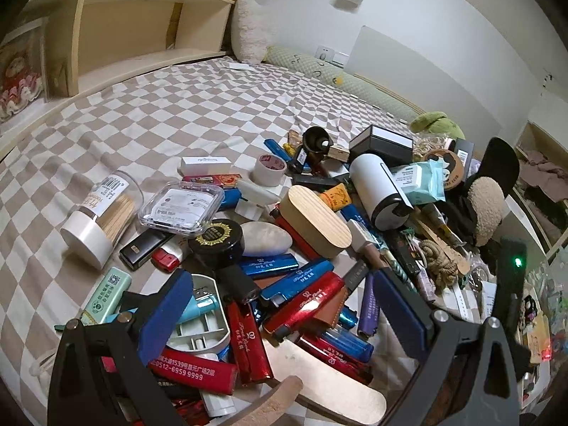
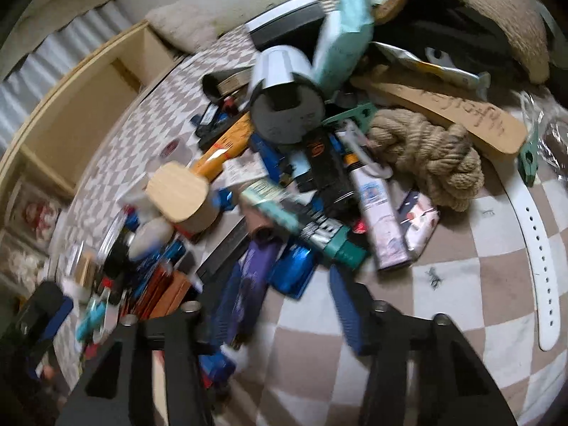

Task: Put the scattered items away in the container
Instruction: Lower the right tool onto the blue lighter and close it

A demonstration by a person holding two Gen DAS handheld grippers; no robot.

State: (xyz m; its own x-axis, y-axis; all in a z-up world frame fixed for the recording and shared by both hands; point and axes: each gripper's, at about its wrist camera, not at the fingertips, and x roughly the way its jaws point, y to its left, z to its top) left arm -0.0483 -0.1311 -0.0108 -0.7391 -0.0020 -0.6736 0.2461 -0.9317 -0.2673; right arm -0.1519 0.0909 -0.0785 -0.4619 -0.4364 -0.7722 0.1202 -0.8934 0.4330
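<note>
Two grippers hung over a heap of small things on a checked bedsheet [image 1: 149, 113]. The left gripper [image 1: 284, 305] stood spread wide, its blue pads [image 1: 167, 316] apart and clasping nothing; between and under them lay red lighters [image 1: 305, 305], blue lighters [image 1: 269, 266] and a white plastic tray [image 1: 202, 333]. At its 7 o'clock a red lighter read "0512-6959 9999" [image 1: 193, 371]. A purple lighter [image 1: 369, 305] lay just beside the right-hand pad. Farther out, at 12 o'clock, sat an oval wooden box [image 1: 316, 220], with a black round tin [image 1: 216, 239] and a grey stone [image 1: 266, 238] at 11 o'clock. A clear plastic case [image 1: 183, 209] rested near the tin, and a toothpick jar [image 1: 103, 216] lay on its side at 10 o'clock, its label blurred. A roll of tape [image 1: 269, 170] stood upright beyond, and a white cylinder [image 1: 380, 191] lay at 1 o'clock, touching a pale blue tissue pack [image 1: 422, 181].

The right gripper [image 2: 280, 305] was likewise released, fingers apart, grasping nothing. That view was blurred. The purple lighter [image 2: 255, 273] lay just ahead at 11 o'clock, a coil of rope [image 2: 426, 156] at 1 o'clock, a white strap [image 2: 536, 248] at 3 o'clock, well apart. Writing on a wooden spatula [image 2: 443, 110] could not be read. I could not tell which item was the container.
</note>
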